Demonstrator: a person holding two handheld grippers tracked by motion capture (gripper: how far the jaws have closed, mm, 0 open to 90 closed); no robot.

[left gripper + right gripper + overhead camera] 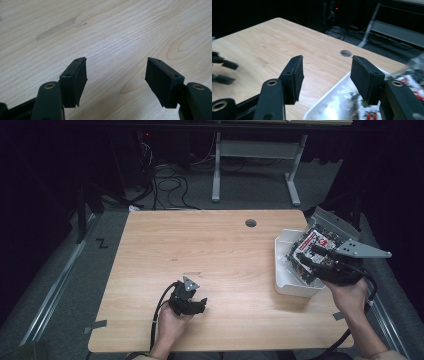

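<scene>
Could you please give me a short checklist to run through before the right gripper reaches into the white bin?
1. Right gripper jaws apart with nothing between them: ok.
2. Right gripper positioned over the white bin: ok; the high view shows it above the bin's near right part.
3. White bin standing fully on the table: cannot tell; its right side is hidden by the gripper and the bag.
4. Something to pick: ok; a clear bag of small parts lies in the bin.
5. Left gripper out of the way: ok; it rests low over bare wood, jaws apart and empty.
</scene>
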